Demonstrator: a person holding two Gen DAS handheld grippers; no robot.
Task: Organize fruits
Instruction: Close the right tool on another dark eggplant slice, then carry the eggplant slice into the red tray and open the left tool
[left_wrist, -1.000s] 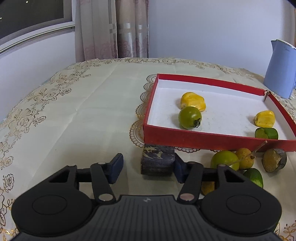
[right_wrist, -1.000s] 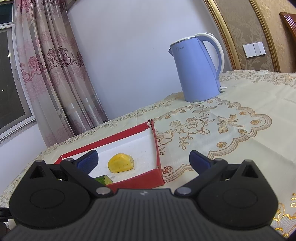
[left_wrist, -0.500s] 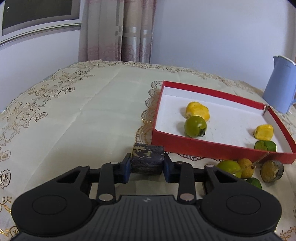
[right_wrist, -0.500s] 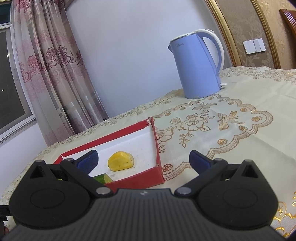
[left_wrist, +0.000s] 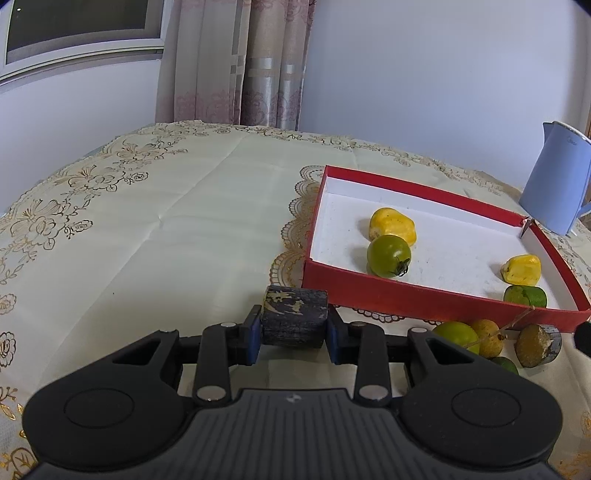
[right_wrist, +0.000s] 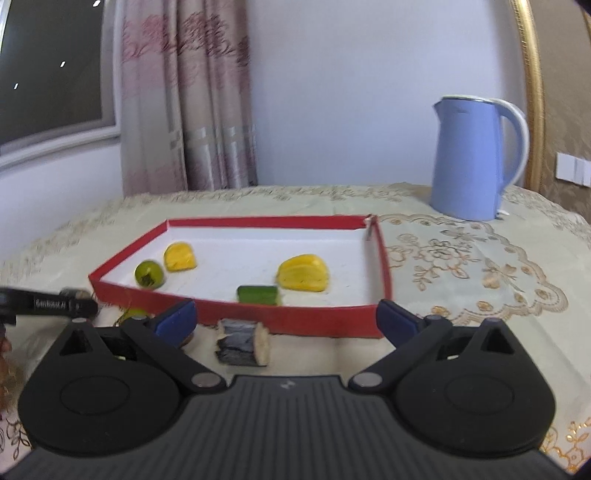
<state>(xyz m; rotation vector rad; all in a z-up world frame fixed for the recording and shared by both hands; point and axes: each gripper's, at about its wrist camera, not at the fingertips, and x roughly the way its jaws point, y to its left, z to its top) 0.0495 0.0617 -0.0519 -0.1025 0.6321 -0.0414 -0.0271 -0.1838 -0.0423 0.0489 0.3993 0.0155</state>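
We use the red tray (left_wrist: 424, 301) as our landmark. Our left gripper (left_wrist: 293, 330) sits just in front of the tray's near-left corner, its blue pads pressed on both ends of a dark cane chunk (left_wrist: 294, 317); the jaws have just been closing onto it. Our right gripper (right_wrist: 286, 317) stands wide open in front of the tray's near wall, holding nothing; a second cane chunk (right_wrist: 242, 343) lies on the cloth between its fingers, touching neither.

Inside the tray we see a green tomato (left_wrist: 388, 256) touching a yellow piece (left_wrist: 392, 229) toward the left, and another yellow piece (left_wrist: 521, 270) beside a green slice (left_wrist: 525, 296) at the right corner. Outside the near wall lie a lime (left_wrist: 456, 334) and a longan (left_wrist: 488, 332). A blue kettle (right_wrist: 471, 158) stands beyond the tray's far-right corner.
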